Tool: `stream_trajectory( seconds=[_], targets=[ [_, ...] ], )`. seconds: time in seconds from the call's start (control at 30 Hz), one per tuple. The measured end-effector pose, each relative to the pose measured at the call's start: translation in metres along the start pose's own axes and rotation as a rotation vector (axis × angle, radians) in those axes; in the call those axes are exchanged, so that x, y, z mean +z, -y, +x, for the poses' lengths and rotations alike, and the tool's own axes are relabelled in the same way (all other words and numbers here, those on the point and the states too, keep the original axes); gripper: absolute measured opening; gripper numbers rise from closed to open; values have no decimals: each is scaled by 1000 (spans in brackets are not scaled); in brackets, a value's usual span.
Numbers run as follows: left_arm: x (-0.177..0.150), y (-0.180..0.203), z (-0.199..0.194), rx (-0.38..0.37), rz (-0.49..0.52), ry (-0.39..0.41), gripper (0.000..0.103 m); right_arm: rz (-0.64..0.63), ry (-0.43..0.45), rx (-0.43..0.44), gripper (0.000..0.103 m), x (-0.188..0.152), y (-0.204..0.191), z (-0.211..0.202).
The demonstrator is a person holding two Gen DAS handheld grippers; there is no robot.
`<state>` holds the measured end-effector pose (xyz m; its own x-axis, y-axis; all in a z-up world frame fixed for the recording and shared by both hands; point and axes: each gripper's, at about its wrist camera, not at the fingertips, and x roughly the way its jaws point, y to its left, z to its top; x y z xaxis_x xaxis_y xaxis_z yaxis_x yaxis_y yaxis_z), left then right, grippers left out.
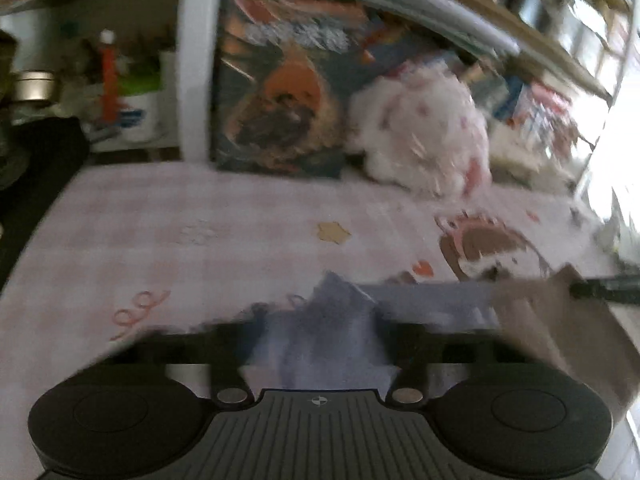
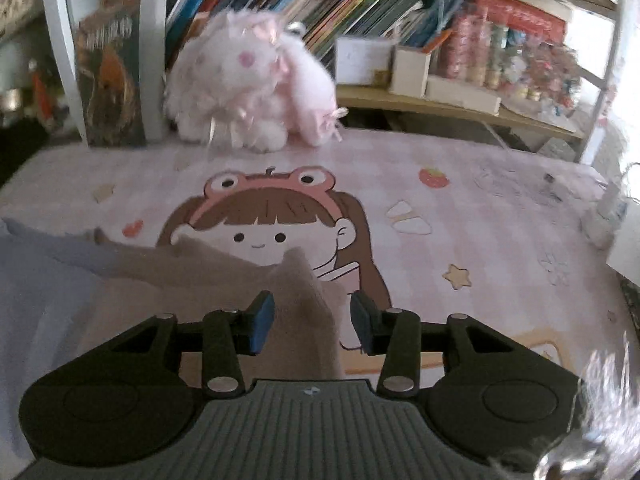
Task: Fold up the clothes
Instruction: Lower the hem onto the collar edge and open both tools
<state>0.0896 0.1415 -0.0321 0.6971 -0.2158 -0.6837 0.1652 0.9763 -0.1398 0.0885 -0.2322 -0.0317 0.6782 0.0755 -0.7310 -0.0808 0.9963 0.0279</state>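
Between my right gripper's (image 2: 312, 322) parted pads rises a beige cloth ridge (image 2: 304, 280), ungrasped. At six o'clock, left gripper (image 1: 320, 344) is blurred; grip unclear. Next I'd pinch that ridge.

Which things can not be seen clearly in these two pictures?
- Left hand-held gripper: left wrist view, motion blur and blue cloth hide its fingertips; grip unclear.
- Beige cloth: right wrist view, lower part hidden behind the right hand-held gripper.
- Book: cover text blurred.

Open sheet (image 2: 500, 240) ahead; plush toy (image 2: 256, 92) and, seemingly, a book (image 2: 110, 80) block the far edge.
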Motion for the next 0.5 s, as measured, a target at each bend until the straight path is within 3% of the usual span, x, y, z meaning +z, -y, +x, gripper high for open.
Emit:
stream_trajectory(
  seconds=[0.03, 0.13, 0.2, 0.27, 0.37, 0.5],
  targets=[
    [1, -2, -2, 8, -19, 15, 3, 14, -11, 11, 5, 1, 1, 3],
    [5, -15, -16, -15, -115, 91, 3, 130, 66, 51, 5, 5, 10, -17],
    [3, -21, 0, -3, -129, 31, 4, 231, 105, 64, 5, 6, 21, -27],
    [0, -25, 16, 8, -141, -23, 5, 223, 61, 45, 5, 5, 23, -10],
    [-4, -26, 24, 28, -156, -36, 11, 201, -11, 18, 5, -1, 24, 17],
    [-4, -30, 22, 24, -176, -32, 18, 201, -9, 10, 5, -6, 23, 22]
  ],
)
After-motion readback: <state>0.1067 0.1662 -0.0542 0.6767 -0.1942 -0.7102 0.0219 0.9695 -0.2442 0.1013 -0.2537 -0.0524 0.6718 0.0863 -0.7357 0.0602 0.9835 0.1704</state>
